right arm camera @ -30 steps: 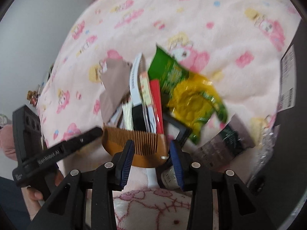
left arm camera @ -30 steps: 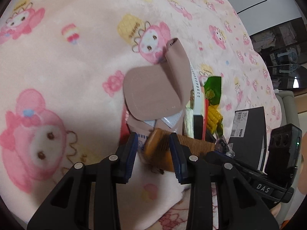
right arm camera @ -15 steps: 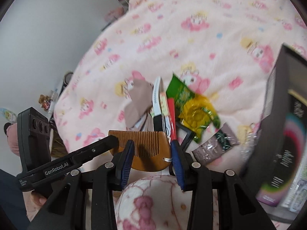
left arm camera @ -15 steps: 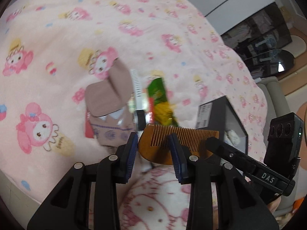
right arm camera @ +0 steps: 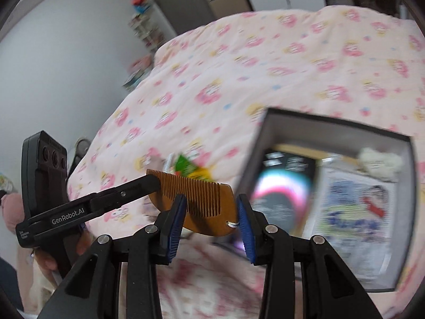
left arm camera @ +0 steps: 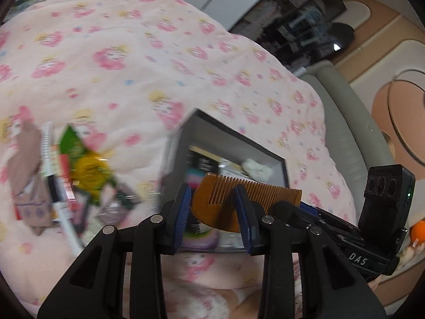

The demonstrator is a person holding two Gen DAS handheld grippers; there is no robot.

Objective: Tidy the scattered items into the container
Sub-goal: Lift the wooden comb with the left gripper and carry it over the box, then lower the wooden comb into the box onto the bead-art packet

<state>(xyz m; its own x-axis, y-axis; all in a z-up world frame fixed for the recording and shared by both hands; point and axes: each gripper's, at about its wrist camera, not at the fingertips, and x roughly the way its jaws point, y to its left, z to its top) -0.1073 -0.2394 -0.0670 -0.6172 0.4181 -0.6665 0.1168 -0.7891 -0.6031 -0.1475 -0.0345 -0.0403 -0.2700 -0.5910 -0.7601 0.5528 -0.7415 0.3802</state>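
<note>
Between both pairs of jaws hangs an amber-brown wooden comb (left arm camera: 239, 199), fine teeth in a straight row, back curved, a small metal ring at one end. Left gripper (left arm camera: 215, 212) and right gripper (right arm camera: 209, 212) each clamp one end. Beyond them lies the open black box (right arm camera: 332, 130) on the pink bed cover (left arm camera: 132, 53), with scattered packets (left arm camera: 87, 170) left of the left jaws.

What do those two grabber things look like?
Both are black plastic with blue ribbed pads on the jaws and silver screws along the fingers. The left gripper shows in the other camera with white "GenRobot.AI" lettering and a black box with three round lenses. The right gripper shows "DAS" lettering and a similar box with a small green light.
</note>
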